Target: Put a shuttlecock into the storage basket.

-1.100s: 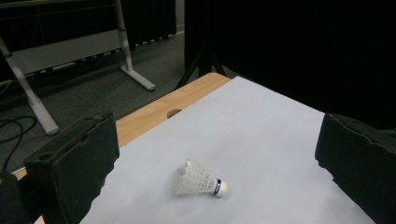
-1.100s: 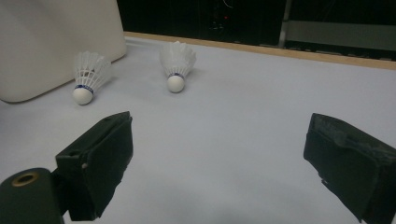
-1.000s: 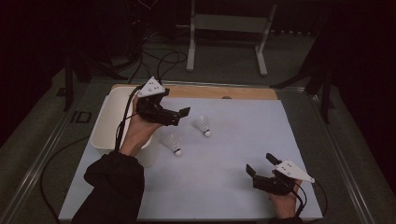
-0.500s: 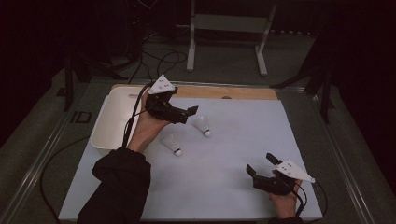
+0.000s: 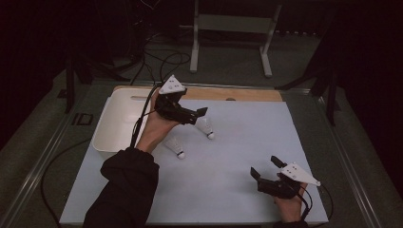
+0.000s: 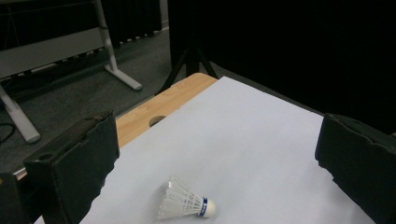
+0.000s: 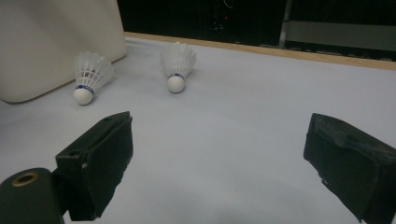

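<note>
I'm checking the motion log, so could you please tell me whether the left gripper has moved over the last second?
Yes. The left gripper has shifted rightward, away from the white bin and toward the farther shuttlecock.

Two shuttlecocks, one (image 5: 206,127) and another (image 5: 175,146), are being counted on the sheet, one white bin (image 5: 114,124), and two grippers, left (image 5: 196,115) and right (image 5: 265,167).

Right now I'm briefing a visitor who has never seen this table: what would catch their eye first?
Two white shuttlecocks lie on the pale sheet beside the white tub: the far shuttlecock under the raised, open left gripper, the near shuttlecock by that wrist. The right gripper rests open at the near right corner.
</note>
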A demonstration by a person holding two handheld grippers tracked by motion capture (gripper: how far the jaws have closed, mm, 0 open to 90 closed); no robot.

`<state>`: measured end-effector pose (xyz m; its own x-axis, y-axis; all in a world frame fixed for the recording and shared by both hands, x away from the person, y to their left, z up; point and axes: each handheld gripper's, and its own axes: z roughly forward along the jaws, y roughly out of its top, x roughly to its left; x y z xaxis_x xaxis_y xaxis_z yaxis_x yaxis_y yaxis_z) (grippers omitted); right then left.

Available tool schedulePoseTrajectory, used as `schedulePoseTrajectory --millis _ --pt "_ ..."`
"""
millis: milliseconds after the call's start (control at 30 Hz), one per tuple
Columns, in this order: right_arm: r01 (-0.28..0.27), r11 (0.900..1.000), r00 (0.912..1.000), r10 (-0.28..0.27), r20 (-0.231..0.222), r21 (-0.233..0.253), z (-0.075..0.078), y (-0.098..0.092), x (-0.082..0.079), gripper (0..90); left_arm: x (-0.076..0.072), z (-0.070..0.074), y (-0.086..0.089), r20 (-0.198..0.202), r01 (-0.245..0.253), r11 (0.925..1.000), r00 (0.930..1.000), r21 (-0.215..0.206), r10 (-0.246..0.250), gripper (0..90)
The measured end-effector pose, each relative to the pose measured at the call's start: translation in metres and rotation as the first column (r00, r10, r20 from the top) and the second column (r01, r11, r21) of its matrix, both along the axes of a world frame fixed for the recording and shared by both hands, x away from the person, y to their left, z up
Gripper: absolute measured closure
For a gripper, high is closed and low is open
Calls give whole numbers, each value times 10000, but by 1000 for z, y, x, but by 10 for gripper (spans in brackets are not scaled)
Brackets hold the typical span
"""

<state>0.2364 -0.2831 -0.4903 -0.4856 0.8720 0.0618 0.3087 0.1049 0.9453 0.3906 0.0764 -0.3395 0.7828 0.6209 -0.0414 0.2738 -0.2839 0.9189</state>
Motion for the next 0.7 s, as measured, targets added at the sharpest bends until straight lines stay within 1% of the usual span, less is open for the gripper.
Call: schedulePoseTrajectory --millis 300,467,567,700 --pt "3 10000 10000 -3 0 -31 0 0 0 81 7 -7 -6 -91 -25 10000 10000 92 26 5" --pt "-3 10000 10000 3 -4 -26 0 0 0 81 10 -11 -11 -190 -30 10000 9998 15 30 5" --pt "-5 10000 10000 5 0 -30 0 0 0 81 11 -12 -14 -171 -45 9999 9998 114 47 5" --pt "-12 10000 10000 12 -6 -32 0 0 0 81 12 -15 -19 -152 -32 9999 9999 130 34 5"
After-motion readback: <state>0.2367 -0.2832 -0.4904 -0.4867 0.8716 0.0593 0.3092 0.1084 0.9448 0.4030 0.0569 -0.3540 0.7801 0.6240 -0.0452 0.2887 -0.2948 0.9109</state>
